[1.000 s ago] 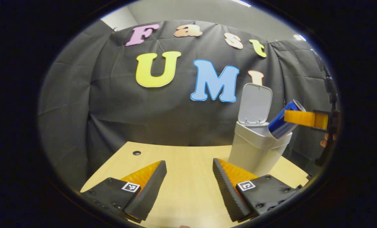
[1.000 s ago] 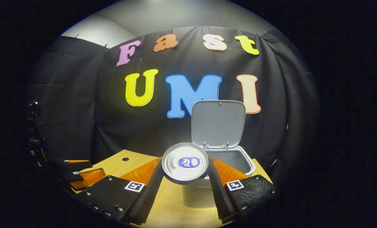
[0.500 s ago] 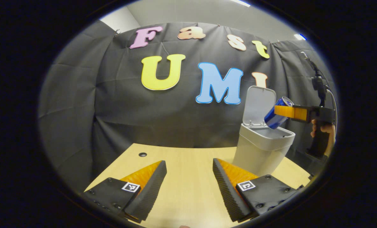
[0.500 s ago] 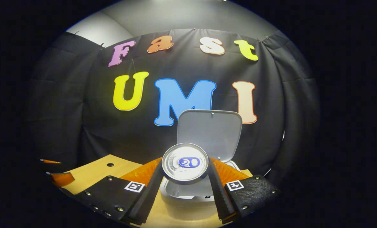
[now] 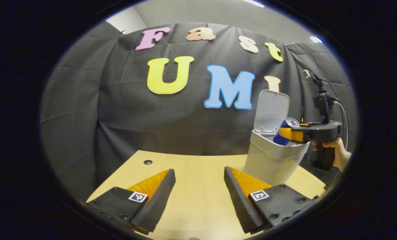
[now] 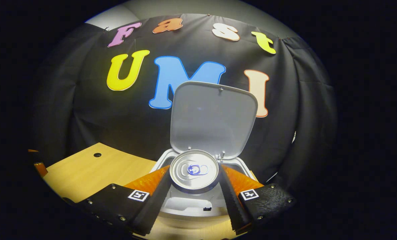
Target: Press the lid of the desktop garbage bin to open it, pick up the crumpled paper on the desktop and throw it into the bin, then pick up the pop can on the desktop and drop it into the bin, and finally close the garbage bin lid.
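In the right gripper view the pop can (image 6: 194,170) sits end-on between my right gripper's (image 6: 194,186) two fingers, which are shut on it. It hangs over the open mouth of the grey garbage bin (image 6: 191,208), whose lid (image 6: 213,120) stands upright behind it. In the left gripper view the blue pop can (image 5: 284,131) tilts into the bin (image 5: 272,159), held by the right gripper (image 5: 289,133) in a hand (image 5: 337,151); the lid (image 5: 272,110) stands raised. My left gripper (image 5: 198,181) is open above the table, to the left of the bin.
The light wooden table (image 5: 198,193) has a small round hole (image 5: 148,162) near its far left edge, the hole (image 6: 97,155) also in the right gripper view. The black cloth wall stands close behind the bin.
The right gripper has carried the can forward and down over the bin's mouth, the can now partly inside the rim. The left gripper has stayed open and still.
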The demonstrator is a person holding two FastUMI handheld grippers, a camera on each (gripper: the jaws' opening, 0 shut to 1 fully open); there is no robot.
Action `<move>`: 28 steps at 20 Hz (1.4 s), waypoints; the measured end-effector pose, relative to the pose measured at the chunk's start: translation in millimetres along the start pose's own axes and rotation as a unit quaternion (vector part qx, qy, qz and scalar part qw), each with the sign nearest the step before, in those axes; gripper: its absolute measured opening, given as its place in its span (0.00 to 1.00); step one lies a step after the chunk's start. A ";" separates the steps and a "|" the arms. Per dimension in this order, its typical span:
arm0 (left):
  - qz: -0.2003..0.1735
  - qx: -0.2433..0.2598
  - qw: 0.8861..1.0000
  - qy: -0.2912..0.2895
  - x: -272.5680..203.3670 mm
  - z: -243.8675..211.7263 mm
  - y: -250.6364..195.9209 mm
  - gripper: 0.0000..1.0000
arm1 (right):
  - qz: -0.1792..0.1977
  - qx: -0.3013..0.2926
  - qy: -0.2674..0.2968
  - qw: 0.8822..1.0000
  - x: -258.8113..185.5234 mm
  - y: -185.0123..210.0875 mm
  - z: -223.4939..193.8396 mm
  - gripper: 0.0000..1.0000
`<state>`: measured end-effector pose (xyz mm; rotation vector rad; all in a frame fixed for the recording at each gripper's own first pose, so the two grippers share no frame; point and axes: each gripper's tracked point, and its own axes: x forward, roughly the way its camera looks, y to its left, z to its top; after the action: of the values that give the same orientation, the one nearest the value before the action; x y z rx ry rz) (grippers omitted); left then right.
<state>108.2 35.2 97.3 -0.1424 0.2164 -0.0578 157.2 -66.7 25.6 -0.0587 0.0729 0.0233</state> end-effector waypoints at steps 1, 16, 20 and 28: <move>0.000 -0.001 1.000 0.000 0.5 -0.5 -0.4 0.96 | -0.004 0.001 -0.002 1.000 -0.7 -1.6 1.3 0.84; -0.013 -0.015 1.000 0.000 10.5 1.8 -10.8 0.96 | -0.026 0.034 -0.082 0.996 -24.8 -30.3 86.1 0.88; -0.008 -0.015 1.000 -0.004 8.0 3.4 -6.5 0.96 | -0.030 0.036 -0.089 0.995 -22.4 -34.8 99.8 0.72; 0.006 -0.015 1.000 -0.006 0.4 5.1 3.5 0.96 | -0.062 0.049 -0.136 0.987 -7.6 -60.4 157.0 0.38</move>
<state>109.8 39.3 101.6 -0.1715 0.2063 -0.0423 162.5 -117.8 186.0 0.0391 -0.2036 -0.0975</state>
